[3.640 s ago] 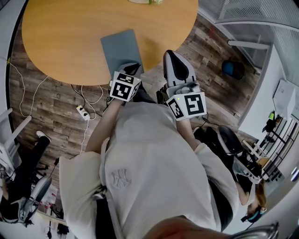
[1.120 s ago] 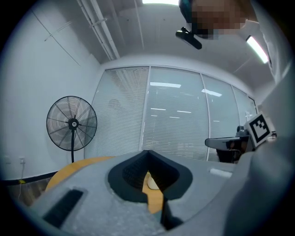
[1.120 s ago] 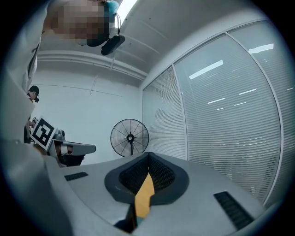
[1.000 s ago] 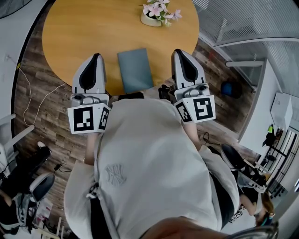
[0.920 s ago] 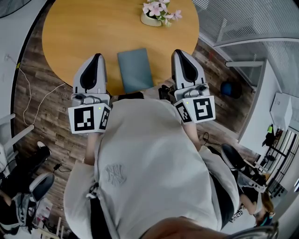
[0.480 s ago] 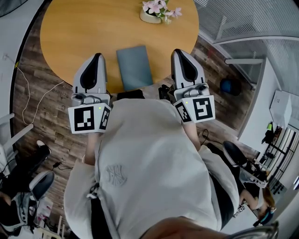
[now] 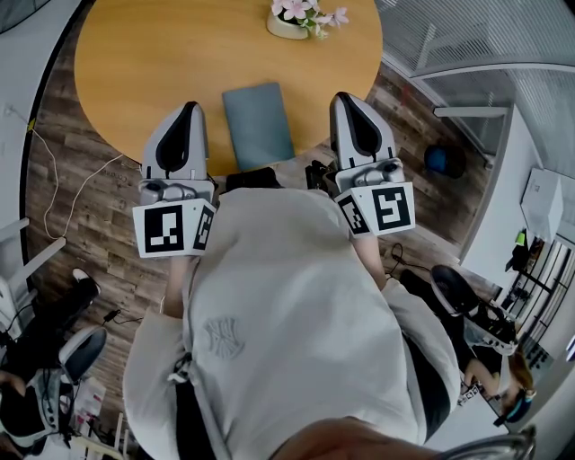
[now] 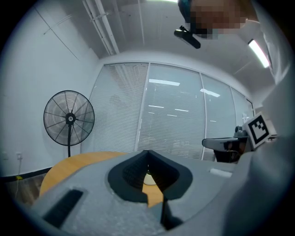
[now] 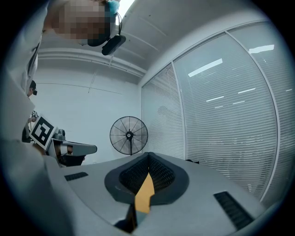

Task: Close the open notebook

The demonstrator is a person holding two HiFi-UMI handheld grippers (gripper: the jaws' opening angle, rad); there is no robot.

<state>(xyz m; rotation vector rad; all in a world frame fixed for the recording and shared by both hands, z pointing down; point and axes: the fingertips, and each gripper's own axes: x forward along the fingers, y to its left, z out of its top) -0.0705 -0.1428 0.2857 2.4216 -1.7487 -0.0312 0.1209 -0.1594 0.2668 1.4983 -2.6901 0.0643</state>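
A round wooden surface (image 7: 135, 63) stands on a plank floor (image 7: 99, 225), with a pale pot of pink flowers (image 7: 292, 22) at its far edge. White cables (image 7: 51, 162) trail over the floor to the surface's left. A pedestal fan (image 8: 69, 119) stands beside glazed partitions fitted with closed blinds (image 8: 175, 120).

The round table (image 7: 135, 54) lies open from 9 to 12 o'clock of the notebook (image 7: 259, 124). The only thing standing there is the flower pot (image 7: 301, 16) at the far edge, about 12 to 1 o'clock. The left gripper (image 7: 188, 108) at 9 o'clock and the right gripper (image 7: 347, 99) at 3 o'clock flank the notebook, leaving a narrow lane on each side.
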